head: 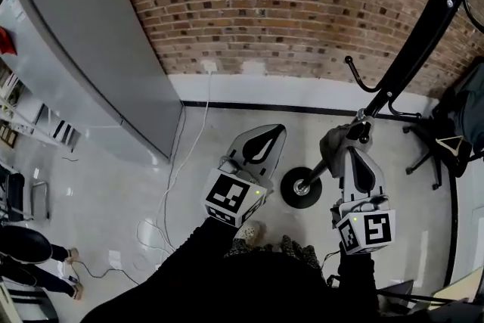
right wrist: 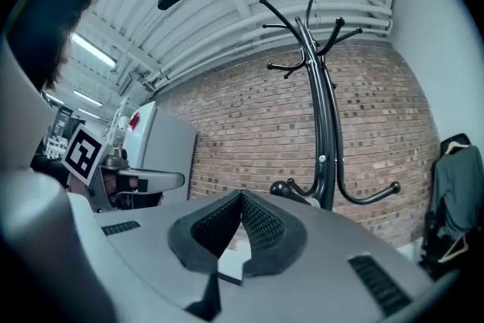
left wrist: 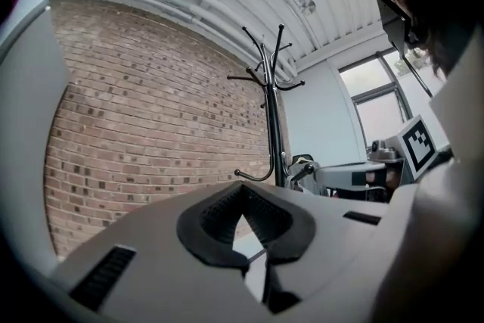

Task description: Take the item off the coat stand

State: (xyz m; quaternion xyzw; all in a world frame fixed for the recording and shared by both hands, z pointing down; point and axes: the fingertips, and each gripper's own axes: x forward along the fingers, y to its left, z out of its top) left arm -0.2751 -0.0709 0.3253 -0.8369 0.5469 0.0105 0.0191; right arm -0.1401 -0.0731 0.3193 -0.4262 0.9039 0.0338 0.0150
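Observation:
The black coat stand [head: 423,34] rises from its round base [head: 301,187] on the floor in front of the brick wall. Every hook I can see on it is bare in the left gripper view [left wrist: 274,125] and the right gripper view [right wrist: 324,125]. My right gripper [head: 357,128] is shut with nothing in it, its tips right beside a low knobbed hook [head: 368,126] on the pole. In its own view the right gripper [right wrist: 242,197] has its pads meeting. My left gripper [head: 277,130] hangs left of the base, shut and holding nothing, and its own view shows the same left gripper [left wrist: 242,189] with jaws together.
A dark garment [head: 463,117] on a tan hanger hangs at the far right, also in the right gripper view [right wrist: 452,189], above a chair base [head: 423,156]. A tall grey cabinet [head: 98,49] stands at the left. A white cable [head: 189,151] trails over the floor. Someone's feet [head: 34,246] are at the lower left.

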